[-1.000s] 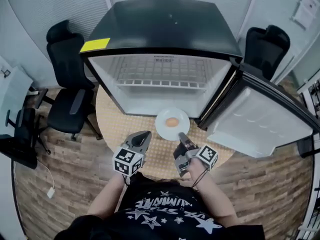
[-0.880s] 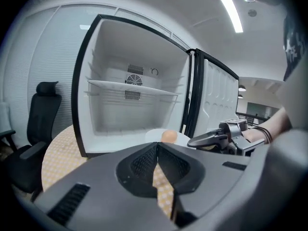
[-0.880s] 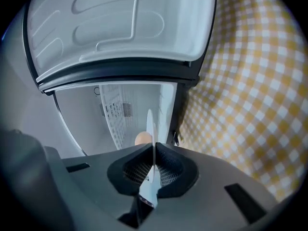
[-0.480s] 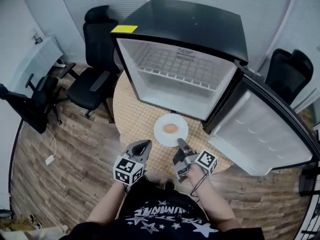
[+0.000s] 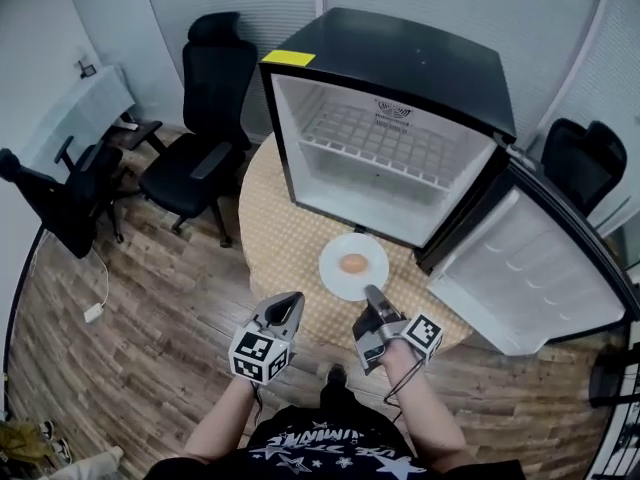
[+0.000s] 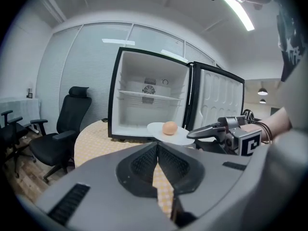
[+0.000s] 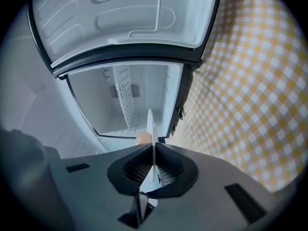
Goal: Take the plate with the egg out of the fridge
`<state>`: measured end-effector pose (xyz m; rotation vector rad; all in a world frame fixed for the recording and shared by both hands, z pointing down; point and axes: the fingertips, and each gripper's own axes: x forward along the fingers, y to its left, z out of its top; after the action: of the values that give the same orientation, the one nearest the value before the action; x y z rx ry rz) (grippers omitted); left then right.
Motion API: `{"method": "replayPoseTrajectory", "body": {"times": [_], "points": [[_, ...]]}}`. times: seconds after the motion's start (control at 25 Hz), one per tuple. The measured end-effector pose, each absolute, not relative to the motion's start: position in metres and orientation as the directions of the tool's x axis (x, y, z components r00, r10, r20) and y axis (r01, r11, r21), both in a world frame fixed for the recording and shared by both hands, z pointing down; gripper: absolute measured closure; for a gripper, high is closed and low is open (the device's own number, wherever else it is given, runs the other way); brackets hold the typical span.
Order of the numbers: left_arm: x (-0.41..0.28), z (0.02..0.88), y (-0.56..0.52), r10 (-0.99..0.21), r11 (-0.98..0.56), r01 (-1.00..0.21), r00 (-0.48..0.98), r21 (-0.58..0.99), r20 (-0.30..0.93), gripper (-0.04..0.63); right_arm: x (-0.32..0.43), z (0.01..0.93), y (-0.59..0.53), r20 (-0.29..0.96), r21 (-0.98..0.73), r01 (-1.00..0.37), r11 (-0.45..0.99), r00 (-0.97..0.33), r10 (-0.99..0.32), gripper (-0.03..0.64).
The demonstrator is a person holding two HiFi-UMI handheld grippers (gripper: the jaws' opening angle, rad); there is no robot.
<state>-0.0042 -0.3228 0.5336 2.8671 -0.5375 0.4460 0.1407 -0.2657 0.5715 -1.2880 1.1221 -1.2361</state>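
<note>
One plate (image 5: 335, 276): white, outside fridge (image 5: 400, 63), just before its open front.
Egg (image 5: 352, 264): on plate's middle.
Right gripper (image 5: 372, 296): jaws clamped on plate's rim.
Left gripper (image 5: 290, 303): jaws together, empty, farther from fridge.

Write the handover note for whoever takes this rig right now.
Right gripper: shut on the near rim of the plate.
Left gripper: shut, empty, beside the right one.
The plate, with the egg on it, is outside the fridge, held over the table in front of the opening.
Done: plate and egg are out.
Left: probably set the plate down and let go. The door stands open.
</note>
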Motion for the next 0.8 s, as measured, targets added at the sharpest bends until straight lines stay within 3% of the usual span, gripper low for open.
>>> {"method": "replayPoseTrajectory", "body": {"times": [0.8], "points": [[-0.134, 0.498, -0.248, -0.302, -0.933, -0.336, 0.924, 0.126, 0.233, 0.588, 0.008, 0.533, -0.18, 0.063, -0.998, -0.017, -0.065, 0.127, -0.99, 0.584]]}}
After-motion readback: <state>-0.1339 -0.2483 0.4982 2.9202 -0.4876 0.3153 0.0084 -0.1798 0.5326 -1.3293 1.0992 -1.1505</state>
